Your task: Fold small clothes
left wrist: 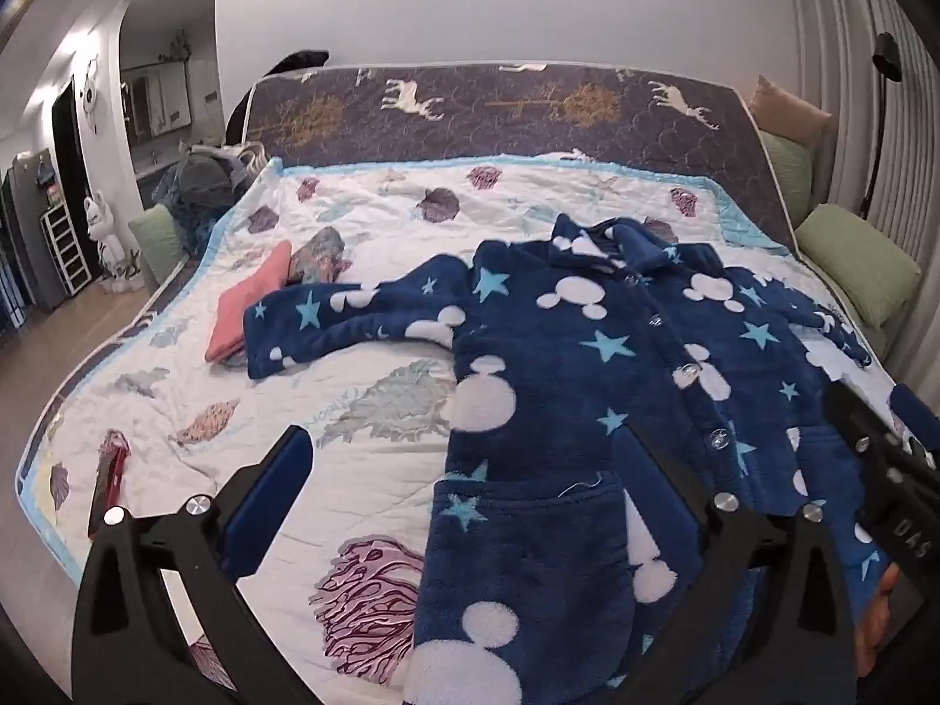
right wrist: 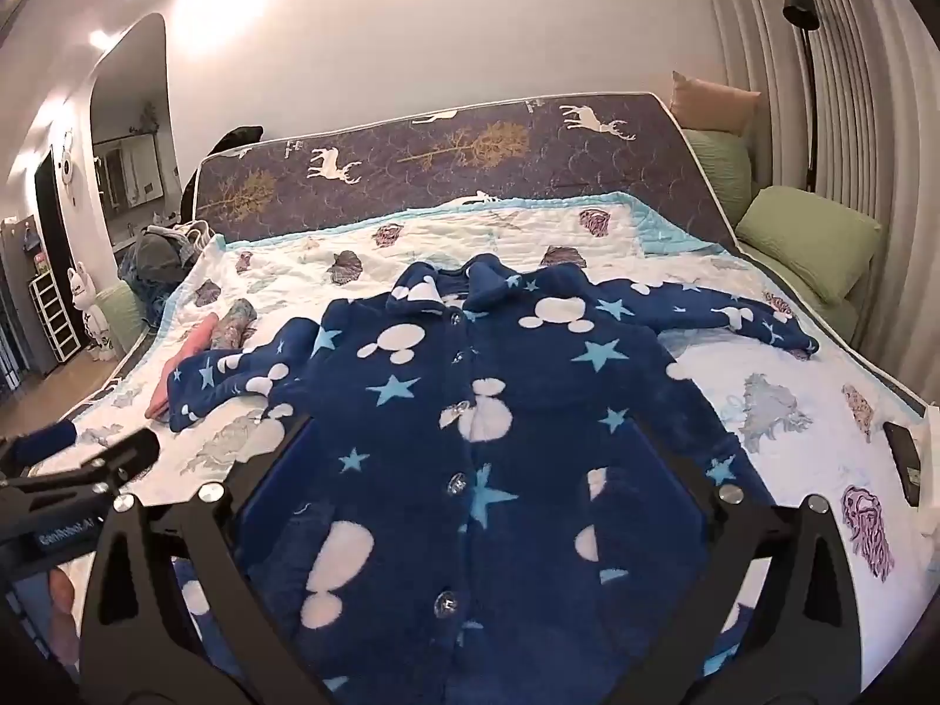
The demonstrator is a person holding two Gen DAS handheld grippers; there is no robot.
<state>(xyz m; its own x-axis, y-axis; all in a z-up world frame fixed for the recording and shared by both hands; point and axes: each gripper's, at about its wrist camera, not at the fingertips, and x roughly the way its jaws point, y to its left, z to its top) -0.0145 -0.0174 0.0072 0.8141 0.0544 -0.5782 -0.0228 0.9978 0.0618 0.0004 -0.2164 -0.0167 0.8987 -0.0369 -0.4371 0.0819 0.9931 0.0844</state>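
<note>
A small navy fleece jacket (left wrist: pixel 558 352) with light-blue stars and white mouse-head shapes lies button side up on the quilt, both sleeves spread out. My left gripper (left wrist: pixel 470 464) is open wide over its lower left part; the left finger (left wrist: pixel 276 487) is over bare quilt, the other over the fleece. In the right wrist view the same jacket (right wrist: pixel 499 388) fills the middle, and my right gripper (right wrist: pixel 476 458) is open wide, straddling its lower front. Neither gripper has cloth pinched. The left gripper (right wrist: pixel 88 470) shows at that view's left edge.
The white shell-print quilt (left wrist: pixel 364 294) covers the bed. Folded pink cloth (left wrist: pixel 247 311) and a patterned folded piece (left wrist: pixel 320 255) lie by the jacket's left sleeve. A red object (left wrist: pixel 108 470) lies at the left bed edge, a dark flat device (right wrist: pixel 902 461) at the right. Green pillows (left wrist: pixel 858 258) line the right side.
</note>
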